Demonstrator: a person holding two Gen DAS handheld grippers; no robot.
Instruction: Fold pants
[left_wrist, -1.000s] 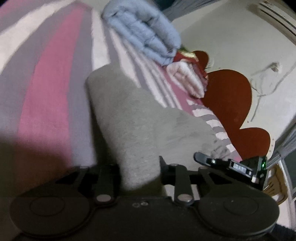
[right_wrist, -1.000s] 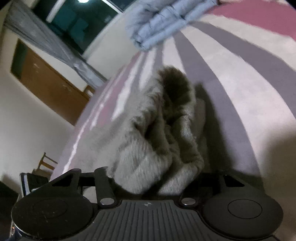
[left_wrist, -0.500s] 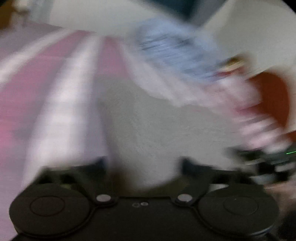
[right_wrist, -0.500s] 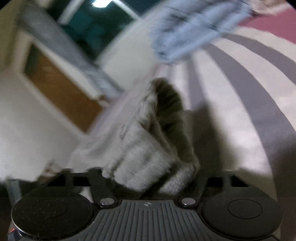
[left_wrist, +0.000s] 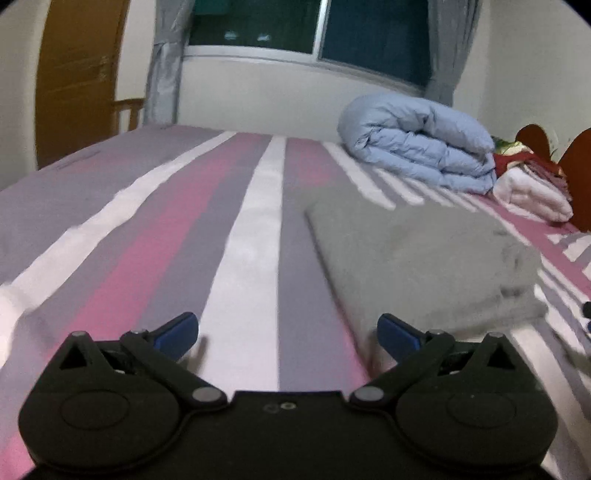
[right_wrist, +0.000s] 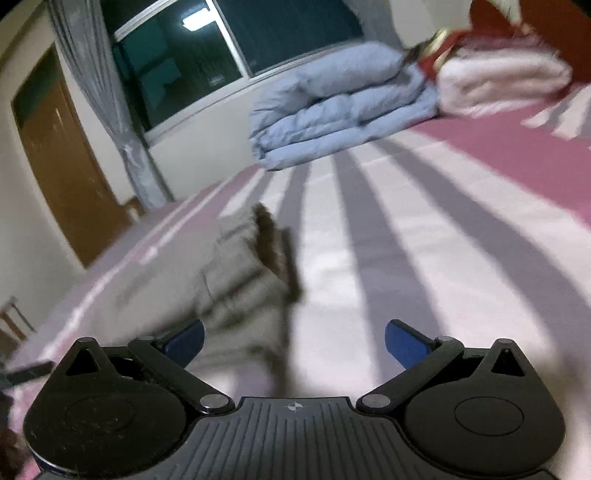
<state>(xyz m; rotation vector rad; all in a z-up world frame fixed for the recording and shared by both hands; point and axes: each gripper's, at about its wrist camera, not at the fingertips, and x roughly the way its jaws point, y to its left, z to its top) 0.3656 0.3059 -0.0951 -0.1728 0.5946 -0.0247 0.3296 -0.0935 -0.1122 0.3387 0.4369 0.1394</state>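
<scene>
The grey pants (left_wrist: 417, 254) lie folded into a thick rectangle on the striped bed, right of centre in the left wrist view. My left gripper (left_wrist: 288, 334) stands open just left of the pile's near corner, nothing between its blue pads. In the right wrist view the same grey pants (right_wrist: 236, 273) lie at the left as a blurred bundle. My right gripper (right_wrist: 293, 341) has its jaws still opening; the bundle's near end lies by the left pad, and the pads do not press on it.
The bed's cover (left_wrist: 184, 236) has pink, grey and white stripes. A folded light-blue duvet (left_wrist: 417, 144) and a white-and-red stack of bedding (left_wrist: 528, 188) sit at the far right by the red headboard (left_wrist: 576, 177). A window, curtains and a wooden door stand behind.
Both grippers let go of the grey pants and opened wide. Both pulled back and tilted up, so the pile now lies free on the bed.
</scene>
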